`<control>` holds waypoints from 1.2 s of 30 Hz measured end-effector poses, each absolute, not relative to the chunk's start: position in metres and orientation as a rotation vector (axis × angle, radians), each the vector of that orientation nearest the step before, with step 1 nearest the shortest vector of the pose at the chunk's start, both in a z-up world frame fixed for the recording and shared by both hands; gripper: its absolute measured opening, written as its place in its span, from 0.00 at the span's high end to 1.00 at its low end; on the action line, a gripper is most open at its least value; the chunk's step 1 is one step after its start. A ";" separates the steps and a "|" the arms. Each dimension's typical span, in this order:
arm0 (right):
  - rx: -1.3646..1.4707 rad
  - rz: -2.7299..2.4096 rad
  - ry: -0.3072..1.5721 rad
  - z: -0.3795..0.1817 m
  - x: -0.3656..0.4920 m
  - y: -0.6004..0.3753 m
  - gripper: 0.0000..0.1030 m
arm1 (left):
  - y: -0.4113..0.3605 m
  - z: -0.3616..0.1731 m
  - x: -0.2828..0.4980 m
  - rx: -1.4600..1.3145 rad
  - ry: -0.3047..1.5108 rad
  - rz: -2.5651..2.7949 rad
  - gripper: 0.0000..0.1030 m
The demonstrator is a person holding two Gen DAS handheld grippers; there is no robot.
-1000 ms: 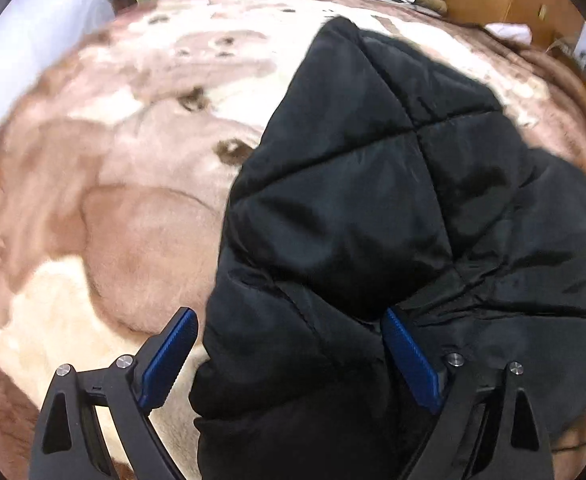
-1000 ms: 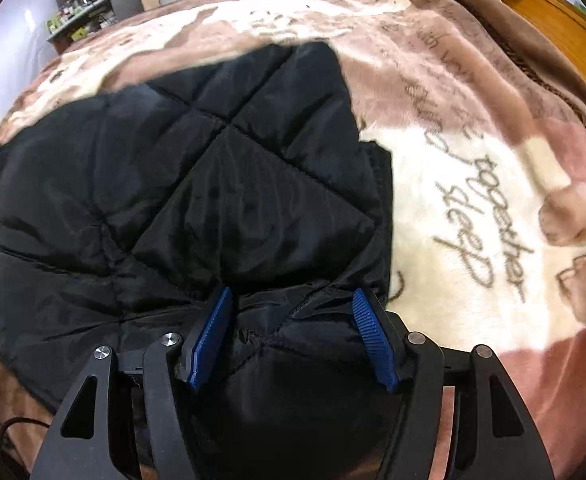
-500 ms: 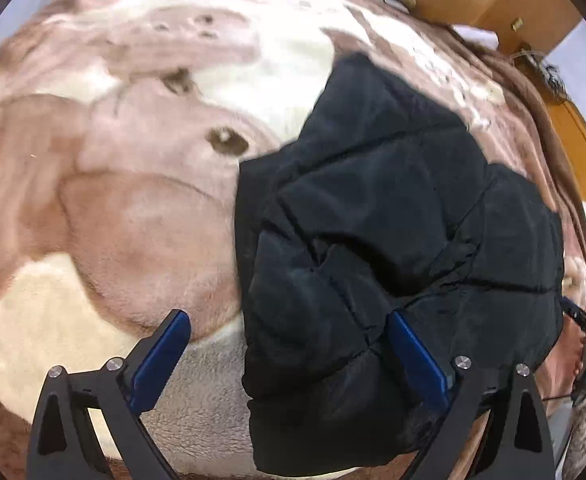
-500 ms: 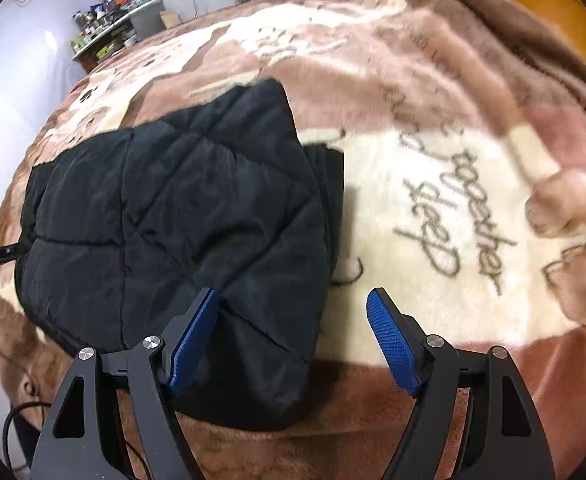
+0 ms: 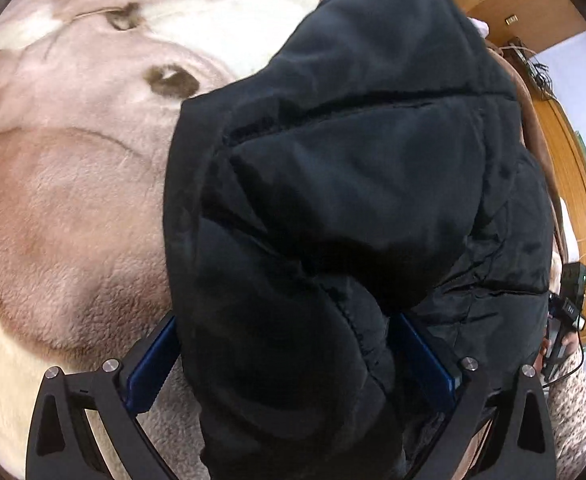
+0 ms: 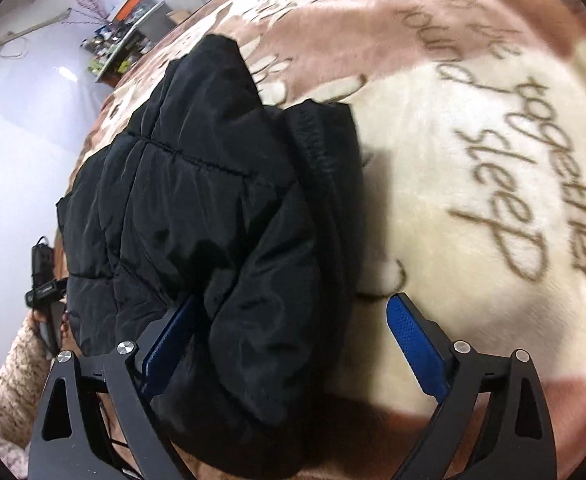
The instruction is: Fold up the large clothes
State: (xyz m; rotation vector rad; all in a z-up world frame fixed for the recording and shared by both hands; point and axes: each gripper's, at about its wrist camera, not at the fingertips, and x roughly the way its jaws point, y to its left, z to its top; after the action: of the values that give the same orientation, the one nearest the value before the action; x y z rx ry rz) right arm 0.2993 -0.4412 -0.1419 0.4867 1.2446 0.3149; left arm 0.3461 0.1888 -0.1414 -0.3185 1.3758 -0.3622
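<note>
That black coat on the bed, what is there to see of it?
The black coat is puffy and quilted, with a smooth, faintly shiny shell and stitched seams that divide it into padded panels. It lies folded into a thick bundle, layers stacked, on a plush brown and cream blanket with script lettering. A ribbed hem runs along its edge on the lettered side. The left tool straddles one near corner and the right tool the other, both with jaws wide apart.
</note>
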 end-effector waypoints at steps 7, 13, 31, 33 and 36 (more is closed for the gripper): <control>0.528 0.461 1.284 -0.164 0.318 -0.425 0.08 | 0.173 -0.154 0.359 -0.259 1.404 -0.378 0.00; 0.529 0.483 1.299 -0.167 0.319 -0.415 0.08 | 0.148 -0.162 0.383 -0.231 1.435 -0.370 0.00; 0.175 0.296 1.265 -0.115 0.288 -0.351 0.43 | 0.099 -0.147 0.379 -0.245 1.427 -0.342 0.33; 0.174 0.287 1.265 -0.114 0.286 -0.348 0.43 | 0.095 -0.145 0.378 -0.250 1.426 -0.340 0.33; 0.170 0.279 1.270 -0.114 0.285 -0.353 0.43 | 0.101 -0.144 0.376 -0.248 1.424 -0.331 0.34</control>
State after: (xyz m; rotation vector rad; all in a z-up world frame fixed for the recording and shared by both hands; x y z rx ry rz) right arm 0.2846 -0.3535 -0.1140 0.1695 1.2701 0.2788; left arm 0.3760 0.1005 -0.1444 -0.2475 1.4241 -0.3308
